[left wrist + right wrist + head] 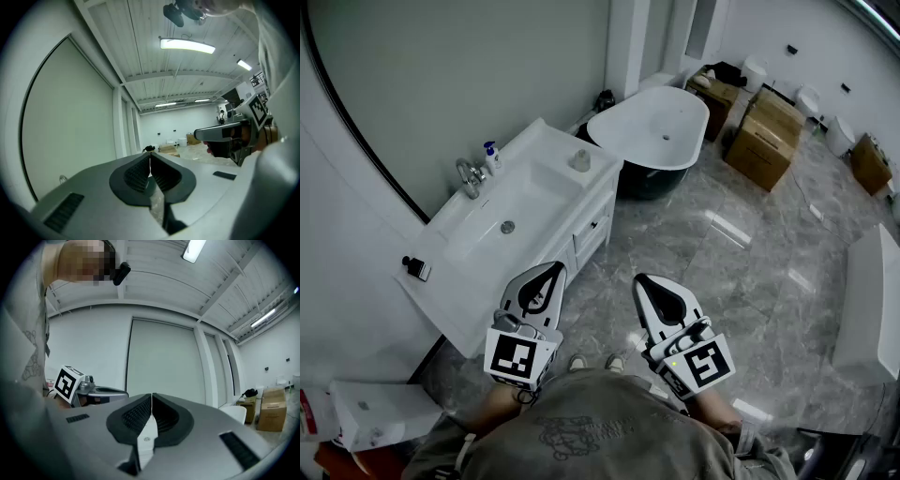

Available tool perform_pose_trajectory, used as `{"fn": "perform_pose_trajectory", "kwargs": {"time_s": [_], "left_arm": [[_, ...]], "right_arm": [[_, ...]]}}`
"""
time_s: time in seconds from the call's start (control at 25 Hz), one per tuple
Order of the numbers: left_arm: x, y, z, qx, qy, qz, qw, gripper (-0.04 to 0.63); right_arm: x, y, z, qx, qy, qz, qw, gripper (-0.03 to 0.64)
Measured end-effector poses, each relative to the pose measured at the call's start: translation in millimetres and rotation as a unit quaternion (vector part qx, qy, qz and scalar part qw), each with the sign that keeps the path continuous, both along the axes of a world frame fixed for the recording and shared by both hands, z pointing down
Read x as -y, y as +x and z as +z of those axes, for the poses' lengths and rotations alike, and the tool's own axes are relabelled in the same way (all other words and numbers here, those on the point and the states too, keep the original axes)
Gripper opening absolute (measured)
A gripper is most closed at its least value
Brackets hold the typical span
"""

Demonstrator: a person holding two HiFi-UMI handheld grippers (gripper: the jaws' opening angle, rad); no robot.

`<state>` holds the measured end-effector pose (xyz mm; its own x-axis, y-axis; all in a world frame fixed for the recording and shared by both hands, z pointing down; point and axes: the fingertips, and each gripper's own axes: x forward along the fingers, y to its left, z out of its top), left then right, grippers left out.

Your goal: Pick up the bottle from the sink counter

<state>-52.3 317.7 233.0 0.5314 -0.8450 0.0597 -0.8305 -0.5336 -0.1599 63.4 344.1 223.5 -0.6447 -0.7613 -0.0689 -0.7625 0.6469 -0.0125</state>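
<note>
A small white bottle with a blue cap (491,156) stands at the back of the white sink counter (450,300), beside the chrome faucet (469,176). Both grippers hang close to my body over the floor, in front of the counter and well short of the bottle. My left gripper (556,268) (150,159) is shut with nothing between its jaws, its tip near the counter's front edge. To its right, my right gripper (639,279) (152,399) is also shut and empty. Both gripper views look up at walls and ceiling, and the bottle does not show in them.
A pale round container (580,160) sits on the counter's far end and a small black-and-white object (416,268) on its near end. Beyond the counter stands a white bathtub (652,127). Cardboard boxes (764,141) line the far wall. A white fixture (870,305) stands at right on the marble floor.
</note>
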Motion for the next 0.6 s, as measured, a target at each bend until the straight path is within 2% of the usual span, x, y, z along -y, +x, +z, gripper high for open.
{"fn": "perform_pose_trajectory", "kwargs": {"time_s": [0.12, 0.48, 0.6], "left_arm": [[0.6, 5.2, -4.1, 0.004, -0.004, -0.001, 1.0, 0.018], [5.5, 18.8, 1.4, 0.013, 0.001, 0.012, 0.9998, 0.018], [7.9, 24.9, 4.7, 0.015, -0.005, 0.01, 0.9998, 0.018]], "right_arm": [[1.0, 2.9, 0.6, -0.009, -0.008, 0.007, 1.0, 0.029], [4.7, 12.3, -3.6, 0.014, -0.013, 0.009, 1.0, 0.031], [6.5, 20.9, 2.8, 0.006, -0.012, 0.011, 1.0, 0.031]]}}
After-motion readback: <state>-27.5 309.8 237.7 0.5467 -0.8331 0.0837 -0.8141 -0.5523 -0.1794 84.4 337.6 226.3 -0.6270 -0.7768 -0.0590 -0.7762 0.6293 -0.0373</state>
